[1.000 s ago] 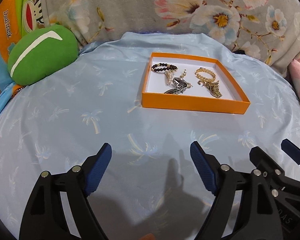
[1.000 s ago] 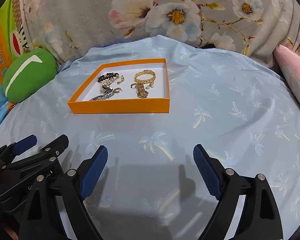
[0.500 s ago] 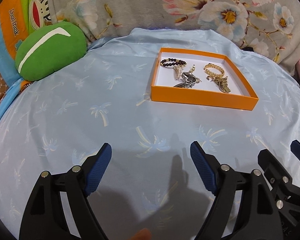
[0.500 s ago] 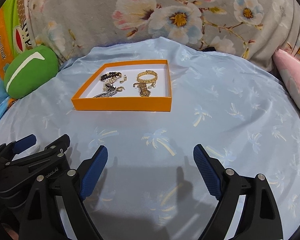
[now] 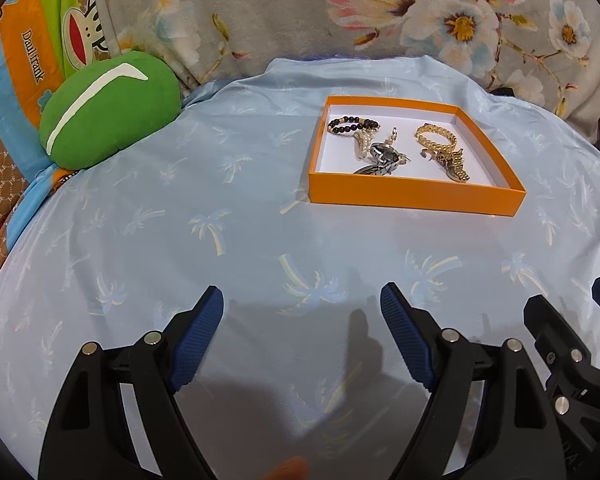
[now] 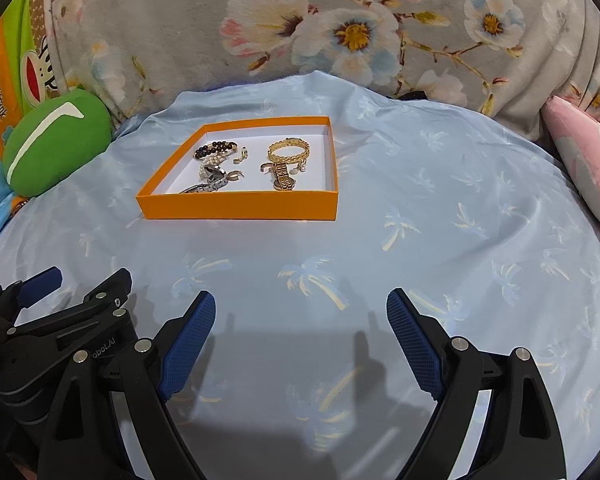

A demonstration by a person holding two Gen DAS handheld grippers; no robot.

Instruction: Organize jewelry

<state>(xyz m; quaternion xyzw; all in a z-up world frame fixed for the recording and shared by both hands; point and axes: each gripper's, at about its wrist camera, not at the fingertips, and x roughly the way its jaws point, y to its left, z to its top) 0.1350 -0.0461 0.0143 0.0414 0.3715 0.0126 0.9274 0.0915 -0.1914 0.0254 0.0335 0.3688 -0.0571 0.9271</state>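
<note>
Orange tray point(image 5: 416, 196) sits on the light-blue palm-print sheet point(image 5: 180, 208), far side of the bed from both grippers, w/ white floor inside. Contents, one heap-ish layout, no dividers: dark beaded bracelet point(image 5: 353, 123) at back-left corner; pearl strand point(image 5: 362, 145) just below it, touching or overlapping, can't tell which; dark-faced silver watch point(image 5: 382, 159) front-centre, band trailing toward the front wall; gold chain bracelet point(image 5: 435, 136) at right; gold watch point(image 5: 454, 164) just in front of it, long axis running back-to-front w/ a slight slant to the right. Small hoop-like bits near these are too small to name.

Left gripper point(image 5: 302, 320) has fingers spread wide, nothing between them, blue pads point(image 5: 198, 336) over bare sheet, well apart from the tray. Right gripper point(image 6: 300, 324) is the same: spread wide, empty, over bare sheet, tray well ahead and to its left in right wrist view.

Green cushion point(image 5: 108, 108) lies left of the tray at the sheet edge; floral blanket point(image 5: 400, 20) behind; pink pillow point(image 6: 584, 160) at far right.
</note>
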